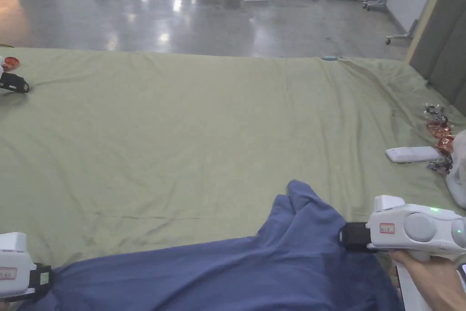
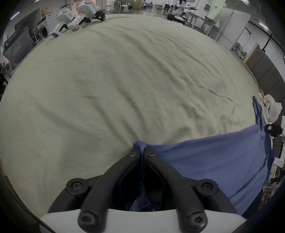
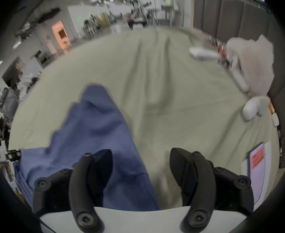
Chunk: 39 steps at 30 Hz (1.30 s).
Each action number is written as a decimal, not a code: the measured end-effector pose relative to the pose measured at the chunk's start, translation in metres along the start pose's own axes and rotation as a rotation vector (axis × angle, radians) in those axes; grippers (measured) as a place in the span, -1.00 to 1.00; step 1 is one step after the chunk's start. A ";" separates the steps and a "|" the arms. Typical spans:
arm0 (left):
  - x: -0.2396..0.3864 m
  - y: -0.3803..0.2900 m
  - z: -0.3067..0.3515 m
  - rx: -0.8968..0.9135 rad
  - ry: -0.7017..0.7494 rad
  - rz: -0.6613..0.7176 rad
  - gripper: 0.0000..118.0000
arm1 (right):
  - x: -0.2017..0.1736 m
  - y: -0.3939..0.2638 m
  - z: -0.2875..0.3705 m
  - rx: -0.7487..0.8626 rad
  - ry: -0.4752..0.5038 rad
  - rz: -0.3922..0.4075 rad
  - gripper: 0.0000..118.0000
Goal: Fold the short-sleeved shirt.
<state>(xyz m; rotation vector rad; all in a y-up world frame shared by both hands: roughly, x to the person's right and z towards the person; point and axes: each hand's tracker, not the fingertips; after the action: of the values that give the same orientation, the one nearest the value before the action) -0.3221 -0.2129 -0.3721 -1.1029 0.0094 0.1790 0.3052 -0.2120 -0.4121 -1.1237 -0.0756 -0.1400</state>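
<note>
Blue cotton short-sleeved shirt lies at the near edge of the green sheet, left gripper clenched on its corner, right gripper released, likely for spreading flat.

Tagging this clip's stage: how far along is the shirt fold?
Early. Done: nothing folded; the blue fabric shirt lies bunched on the green sheet. In hand: left tool shut on its edge; right tool open beside it. Left: spreading and every fold.

One blue shirt, two hand-held tongs, two spare grippers, one green sheet.
</note>
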 end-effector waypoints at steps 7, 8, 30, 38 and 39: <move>0.008 0.004 0.003 -0.009 0.027 -0.060 -1.00 | -0.028 -0.020 0.017 0.096 -0.061 0.210 -1.00; 0.008 0.007 0.009 -0.004 0.020 -0.042 -1.00 | -0.025 -0.019 0.022 0.096 -0.052 0.202 -1.00; -0.045 -0.172 0.133 0.154 -0.140 -0.100 -1.00 | 0.015 -0.265 0.190 0.207 0.044 0.031 -1.00; -0.032 -0.173 0.138 0.266 -0.021 -0.130 0.33 | 0.004 -0.266 0.187 0.231 -0.018 0.118 0.24; -0.028 -0.171 0.151 0.288 -0.002 -0.118 0.33 | 0.002 -0.264 0.193 0.256 -0.023 0.125 0.24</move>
<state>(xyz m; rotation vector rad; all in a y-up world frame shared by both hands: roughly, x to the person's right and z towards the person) -0.3362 -0.1573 -0.1496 -0.8131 -0.0307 0.0693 0.2699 -0.1505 -0.0928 -0.8713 -0.0419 -0.0047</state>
